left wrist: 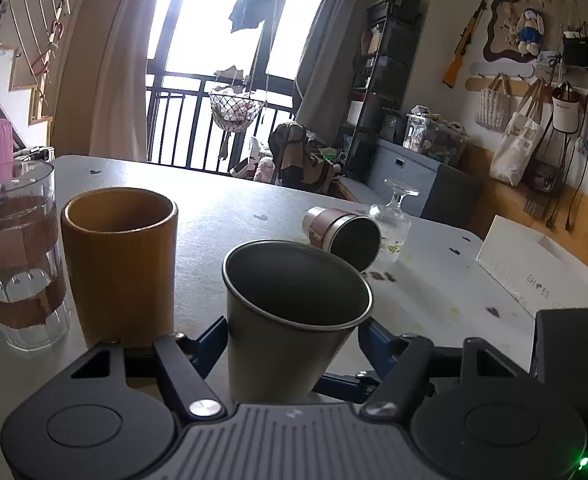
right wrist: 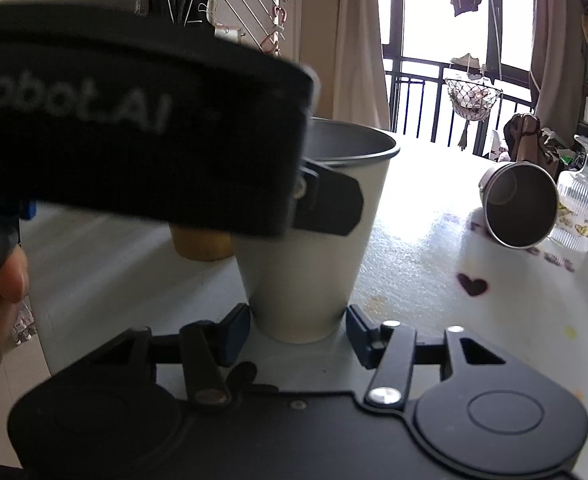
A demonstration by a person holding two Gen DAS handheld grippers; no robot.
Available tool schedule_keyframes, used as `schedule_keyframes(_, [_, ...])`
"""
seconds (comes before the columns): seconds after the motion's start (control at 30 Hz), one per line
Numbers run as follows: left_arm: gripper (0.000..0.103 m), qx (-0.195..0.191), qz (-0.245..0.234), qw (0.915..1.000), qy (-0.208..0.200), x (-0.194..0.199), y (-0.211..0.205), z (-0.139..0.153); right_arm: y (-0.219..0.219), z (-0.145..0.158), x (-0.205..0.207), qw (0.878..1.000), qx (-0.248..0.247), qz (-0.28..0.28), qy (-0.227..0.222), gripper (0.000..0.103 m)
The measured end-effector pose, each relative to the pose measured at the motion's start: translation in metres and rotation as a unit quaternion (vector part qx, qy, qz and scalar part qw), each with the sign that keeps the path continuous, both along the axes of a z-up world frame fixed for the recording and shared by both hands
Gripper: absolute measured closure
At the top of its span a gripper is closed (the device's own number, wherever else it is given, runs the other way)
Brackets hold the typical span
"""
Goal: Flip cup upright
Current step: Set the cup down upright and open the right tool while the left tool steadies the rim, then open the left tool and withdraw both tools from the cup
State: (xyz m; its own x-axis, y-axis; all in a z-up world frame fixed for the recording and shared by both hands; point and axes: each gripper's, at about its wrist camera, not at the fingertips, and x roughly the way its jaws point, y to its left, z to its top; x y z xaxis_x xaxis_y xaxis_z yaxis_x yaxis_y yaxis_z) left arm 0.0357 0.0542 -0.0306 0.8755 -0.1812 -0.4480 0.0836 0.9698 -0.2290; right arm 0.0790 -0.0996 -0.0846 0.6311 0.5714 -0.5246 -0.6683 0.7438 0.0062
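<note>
Grey tapered metal cup (left wrist: pixel 294 312) upright on white table (left wrist: pixel 433 288), left gripper (left wrist: pixel 294 340) fingers apart around it, right gripper (right wrist: pixel 297 332) fingers apart at its base

Bright balcony window (left wrist: pixel 222 28), beige curtains (left wrist: pixel 114 60)

White table (left wrist: pixel 214 216) bears grey cup (left wrist: pixel 294 312), wooden cup (left wrist: pixel 120 264), glass tumbler (left wrist: pixel 14 256), toppled pink cup (left wrist: pixel 343 236), white box (left wrist: pixel 541 268)
</note>
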Motion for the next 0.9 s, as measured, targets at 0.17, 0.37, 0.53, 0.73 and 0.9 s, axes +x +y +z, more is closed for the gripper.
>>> schedule_keyframes(0.17, [0.031, 0.002, 0.008, 1.0000, 0.000, 0.002, 0.005, 0.000, 0.004, 0.002, 0.002, 1.000, -0.004, 0.005, 0.002, 0.050])
schedule_keyframes(0.37, [0.031, 0.003, 0.010, 0.9999, 0.002, 0.004, 0.011, 0.000, 0.007, 0.005, 0.010, 1.000, -0.002, 0.008, 0.009, 0.050])
schedule_keyframes(0.53, [0.016, -0.004, 0.009, 0.9999, 0.009, 0.000, 0.011, 0.000, -0.001, 0.004, 0.006, 1.000, 0.005, 0.002, -0.002, 0.027])
schedule_keyframes(0.73, [0.009, 0.005, 0.013, 0.9999, 0.000, -0.016, 0.011, 0.007, -0.028, 0.006, -0.015, 1.000, 0.013, -0.027, -0.004, 0.018])
schedule_keyframes(0.9, [0.005, 0.021, 0.019, 0.9996, -0.007, -0.034, 0.005, 0.011, -0.069, 0.017, -0.038, 0.995, 0.037, -0.086, -0.022, 0.014])
